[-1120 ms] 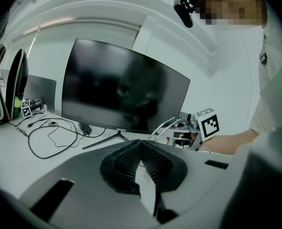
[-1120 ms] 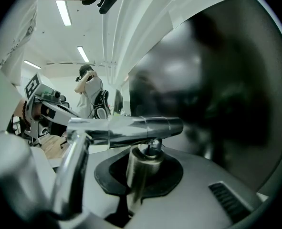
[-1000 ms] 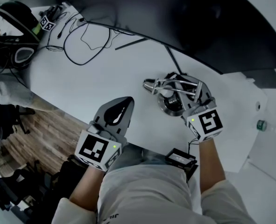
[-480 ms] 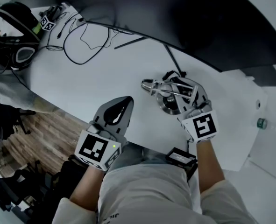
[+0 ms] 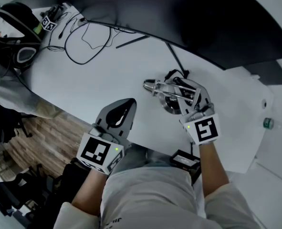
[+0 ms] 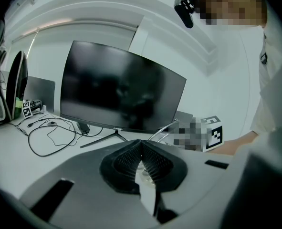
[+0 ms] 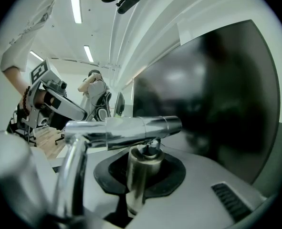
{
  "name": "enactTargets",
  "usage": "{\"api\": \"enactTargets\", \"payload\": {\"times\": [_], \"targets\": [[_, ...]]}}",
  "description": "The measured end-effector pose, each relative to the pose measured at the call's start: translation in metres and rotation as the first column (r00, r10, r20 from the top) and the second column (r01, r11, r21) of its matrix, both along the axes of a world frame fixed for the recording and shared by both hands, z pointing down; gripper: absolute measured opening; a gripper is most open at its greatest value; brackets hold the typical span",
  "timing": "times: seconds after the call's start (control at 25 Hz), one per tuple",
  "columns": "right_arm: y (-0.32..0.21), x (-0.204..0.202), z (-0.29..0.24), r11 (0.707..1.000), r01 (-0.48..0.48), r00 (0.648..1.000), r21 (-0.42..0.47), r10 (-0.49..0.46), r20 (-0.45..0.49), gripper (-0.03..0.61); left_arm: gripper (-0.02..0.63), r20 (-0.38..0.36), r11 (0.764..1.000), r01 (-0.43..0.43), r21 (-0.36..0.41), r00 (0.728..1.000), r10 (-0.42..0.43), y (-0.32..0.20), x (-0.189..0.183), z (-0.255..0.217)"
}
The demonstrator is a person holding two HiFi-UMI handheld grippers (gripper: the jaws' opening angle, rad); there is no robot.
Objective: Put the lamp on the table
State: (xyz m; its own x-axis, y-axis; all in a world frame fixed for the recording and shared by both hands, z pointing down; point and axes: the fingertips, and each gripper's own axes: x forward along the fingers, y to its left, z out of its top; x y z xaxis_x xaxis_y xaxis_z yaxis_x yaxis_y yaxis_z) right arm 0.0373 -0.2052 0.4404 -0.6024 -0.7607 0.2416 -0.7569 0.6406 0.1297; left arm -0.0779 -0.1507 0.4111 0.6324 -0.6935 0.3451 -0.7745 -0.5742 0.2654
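White table [image 5: 126, 73] w/ curved monitor [image 5: 179, 13], cables [image 5: 83, 44], headset [image 5: 17, 38]; wood floor [image 5: 36, 140] below-left.

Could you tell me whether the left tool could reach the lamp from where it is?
Probably yes: only bare table lies between the left tool and the lamp, which the right tool holds.

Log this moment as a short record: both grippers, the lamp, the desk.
left gripper: jaws together, nothing between them, at the desk's near edge
right gripper: shut on the lamp's upright metal post
lamp: shiny metal, round base low over the desk; cannot tell if it touches
desk: white, carrying a monitor, loose cables and headphones at its far left
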Motion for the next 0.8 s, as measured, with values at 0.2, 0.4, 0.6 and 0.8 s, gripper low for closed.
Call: {"api": "enactTargets", "payload": {"times": [0.2,0.4,0.6,0.8], "targets": [[0.002,0.002,0.002,1.000,-0.020,1.000,-0.005,0.020,0.018,0.034,0.003,0.002,1.000,0.000,-0.003,1.000,0.000,0.004,0.002,0.001],[0.002,0.005,0.002,0.999,-0.049,0.998,-0.007,0.049,0.028,0.035,0.003,0.002,1.000,0.000,0.004,1.000,0.000,0.010,0.005,-0.002],[0.001,0.008,0.001,0.996,-0.091,0.995,-0.002,0.091,0.039,0.051,0.003,0.006,1.000,0.005,0.005,1.000,-0.005,0.013,0.002,-0.003],[0.009,0.012,0.010,0.992,-0.120,0.992,-0.025,0.121,0.024,0.158,0.003,0.007,1.000,0.001,0.013,1.000,-0.002,0.019,0.003,-0.005]]}}
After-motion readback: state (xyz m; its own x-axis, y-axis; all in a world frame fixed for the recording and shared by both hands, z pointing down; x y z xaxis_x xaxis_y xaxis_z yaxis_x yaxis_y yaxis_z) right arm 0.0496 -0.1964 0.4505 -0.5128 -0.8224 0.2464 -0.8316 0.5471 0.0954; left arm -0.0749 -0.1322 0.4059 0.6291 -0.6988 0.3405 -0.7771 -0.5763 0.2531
